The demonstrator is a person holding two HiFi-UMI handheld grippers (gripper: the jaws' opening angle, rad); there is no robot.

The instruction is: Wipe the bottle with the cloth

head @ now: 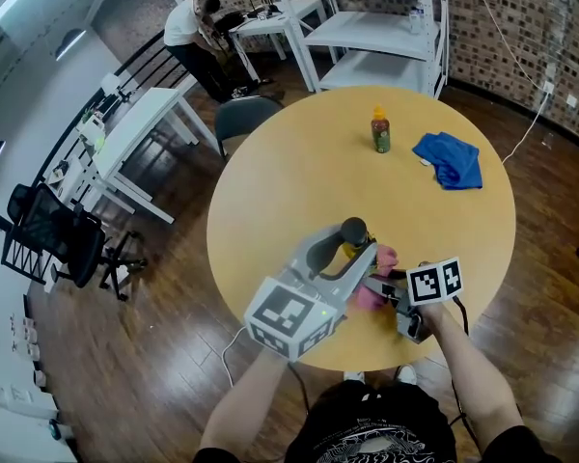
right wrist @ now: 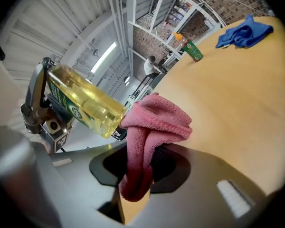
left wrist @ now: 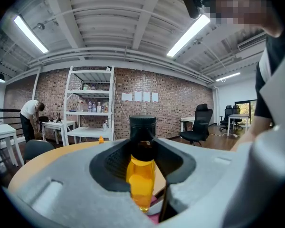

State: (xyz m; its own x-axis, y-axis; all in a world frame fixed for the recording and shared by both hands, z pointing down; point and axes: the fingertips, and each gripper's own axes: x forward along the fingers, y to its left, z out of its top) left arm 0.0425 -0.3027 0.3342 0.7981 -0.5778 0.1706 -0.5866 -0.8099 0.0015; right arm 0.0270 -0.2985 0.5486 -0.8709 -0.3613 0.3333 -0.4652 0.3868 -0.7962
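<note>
Hovering over the table [head: 270,191], the bottle [right wrist: 85,101] is pinched in my left gripper [left wrist: 142,172]; a hard rub could twist it loose. My right gripper [right wrist: 140,172] clamps the cloth [right wrist: 156,120] at its base; the fold could slip out.

Near edge of the round table [head: 289,191]: bottle [head: 351,248] meets pink cloth [head: 380,260].
The left gripper [head: 355,243] holds the bottle, the right gripper [head: 378,285] the pink cloth; farther off sit an orange-capped bottle [head: 380,131] and, to its right, a blue cloth [head: 451,159].
</note>
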